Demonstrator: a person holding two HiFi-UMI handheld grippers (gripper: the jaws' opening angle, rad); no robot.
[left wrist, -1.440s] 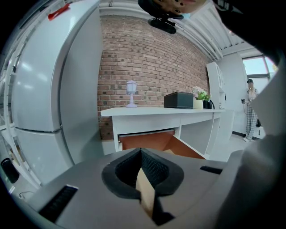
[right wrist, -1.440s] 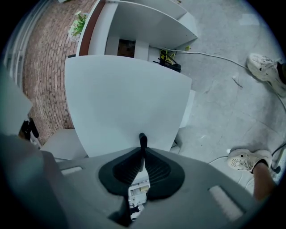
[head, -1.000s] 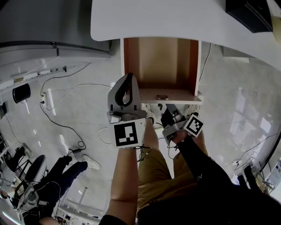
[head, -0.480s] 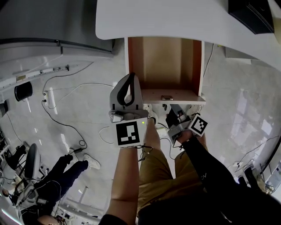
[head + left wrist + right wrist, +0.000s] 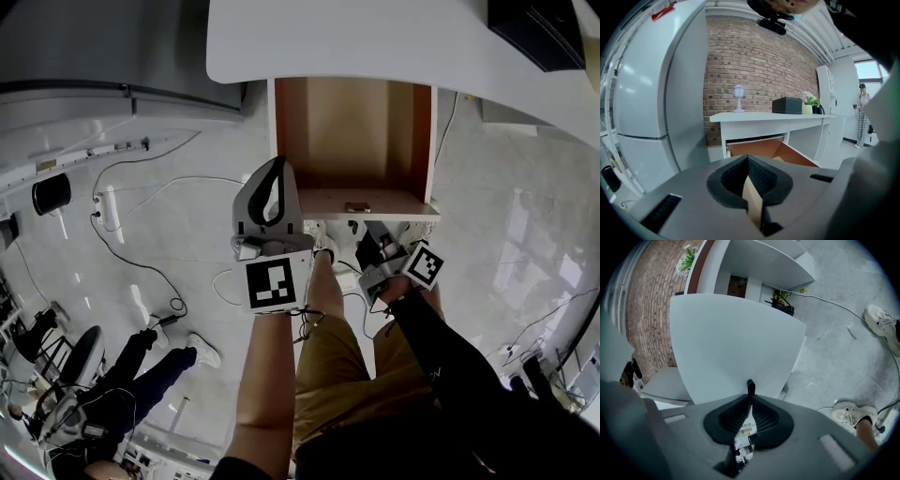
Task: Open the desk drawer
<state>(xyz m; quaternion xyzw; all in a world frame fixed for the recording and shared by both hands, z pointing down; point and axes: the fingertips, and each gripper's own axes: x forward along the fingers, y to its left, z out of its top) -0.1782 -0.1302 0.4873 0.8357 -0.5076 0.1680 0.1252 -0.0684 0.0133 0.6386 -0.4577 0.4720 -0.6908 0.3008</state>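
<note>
At the drawer front [image 5: 736, 343], with your right hand-held gripper [image 5: 750, 399] clenched on its thin handle [image 5: 750, 386], pull straight back without twisting.

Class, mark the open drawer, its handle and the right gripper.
drawer [image 5: 352, 131]: head view, bare brown floor.
handle [image 5: 750, 385]: right gripper view, dark tip.
right gripper [image 5: 750, 397]: right gripper view, where jaws meet.

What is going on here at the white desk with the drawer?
A person holds a two-jaw gripper in each hand at a white desk. The right gripper has its jaws closed on the small dark handle of the white-fronted drawer with a brown wooden inside, which stands pulled far out. The left gripper hangs near the drawer's front, jaws shut and empty.
</note>
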